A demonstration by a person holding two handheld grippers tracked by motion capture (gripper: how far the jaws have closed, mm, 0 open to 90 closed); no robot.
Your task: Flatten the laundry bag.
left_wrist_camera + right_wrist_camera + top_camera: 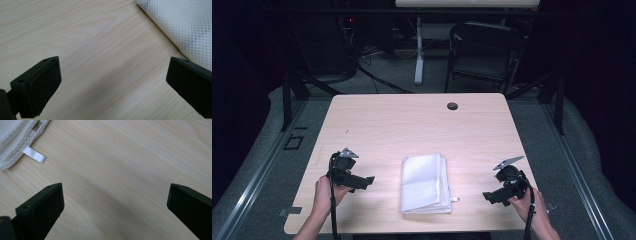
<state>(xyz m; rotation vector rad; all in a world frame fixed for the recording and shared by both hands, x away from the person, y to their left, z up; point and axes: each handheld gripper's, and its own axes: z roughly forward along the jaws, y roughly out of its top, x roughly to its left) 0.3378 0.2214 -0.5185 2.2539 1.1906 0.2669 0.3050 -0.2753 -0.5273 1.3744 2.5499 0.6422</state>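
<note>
A folded white towel [424, 183] lies on the light wooden table [412, 127], near its front edge and midway between the two hands. My left gripper [362, 181] rests to the left of it, open, with bare wood between its jaws. In the left gripper view [113, 82] the towel's waffle weave [185, 27] fills the upper right corner. My right gripper [492, 196] sits to the right of the towel, open as well. The right gripper view [115, 205] has the towel's corner [15, 137] and its small white tag [35, 154] at the upper left.
A dark round grommet [452, 105] is set into the table near its far edge. Beyond the table stand a black folding chair [484, 52] and a white desk leg [418, 50], with cables on the floor. The rest of the tabletop is bare wood.
</note>
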